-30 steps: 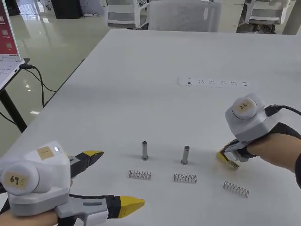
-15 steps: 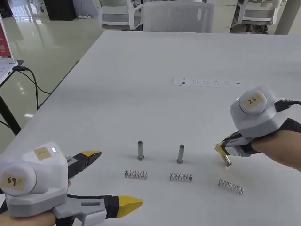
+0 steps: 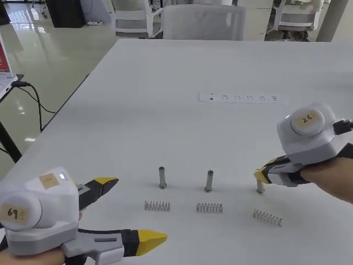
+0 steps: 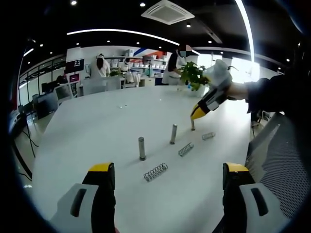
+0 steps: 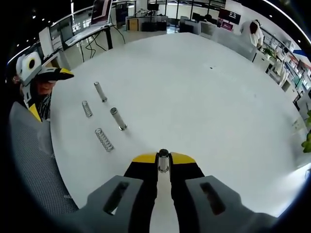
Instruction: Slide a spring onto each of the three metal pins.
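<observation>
My right claw (image 3: 259,178) pinching a shiny metal pin (image 3: 260,189), my left claw (image 3: 137,210) spread wide, three curly springs (image 3: 209,207) on the smooth white surface (image 3: 165,110)

far side: bare table (image 3: 165,83) up to power strip (image 3: 242,97) | middle: left pin (image 3: 162,178) and middle pin (image 3: 209,180) upright, open gap between | right: right gripper (image 3: 259,178) clamped on right pin (image 3: 260,189), blocks that side | near: row of springs (image 3: 209,207) lying before pins | near-left: left gripper (image 3: 140,210), jaws spread
</observation>
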Demonstrator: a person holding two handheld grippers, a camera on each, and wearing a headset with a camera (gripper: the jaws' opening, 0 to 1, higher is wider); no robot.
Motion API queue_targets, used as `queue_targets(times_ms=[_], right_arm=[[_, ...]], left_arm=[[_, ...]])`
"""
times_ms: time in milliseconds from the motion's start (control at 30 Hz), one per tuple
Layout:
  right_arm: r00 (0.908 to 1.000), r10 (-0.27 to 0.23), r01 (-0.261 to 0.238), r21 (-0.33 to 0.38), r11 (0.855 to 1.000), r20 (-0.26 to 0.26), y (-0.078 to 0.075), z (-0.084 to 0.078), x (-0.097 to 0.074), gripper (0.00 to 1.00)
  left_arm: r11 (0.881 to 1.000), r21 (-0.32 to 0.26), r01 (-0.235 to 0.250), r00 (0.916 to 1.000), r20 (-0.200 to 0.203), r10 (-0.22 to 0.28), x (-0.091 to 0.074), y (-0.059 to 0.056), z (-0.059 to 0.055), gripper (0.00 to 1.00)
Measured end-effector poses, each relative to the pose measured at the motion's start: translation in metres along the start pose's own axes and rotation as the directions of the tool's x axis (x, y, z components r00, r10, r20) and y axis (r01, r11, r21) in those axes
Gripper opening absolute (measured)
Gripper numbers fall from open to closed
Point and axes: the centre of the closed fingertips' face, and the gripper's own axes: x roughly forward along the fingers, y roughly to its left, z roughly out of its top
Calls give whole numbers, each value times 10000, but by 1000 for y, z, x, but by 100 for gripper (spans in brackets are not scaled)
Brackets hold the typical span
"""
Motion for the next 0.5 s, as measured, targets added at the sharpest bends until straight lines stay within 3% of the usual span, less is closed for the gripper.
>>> queue_targets(times_ms=[500], right_arm=[[9997,-72,60,564,9984,220,-5,-10,-5,10]], left_arm=[[9999,58,101,9999,-11,-101,3,-4,1,91]])
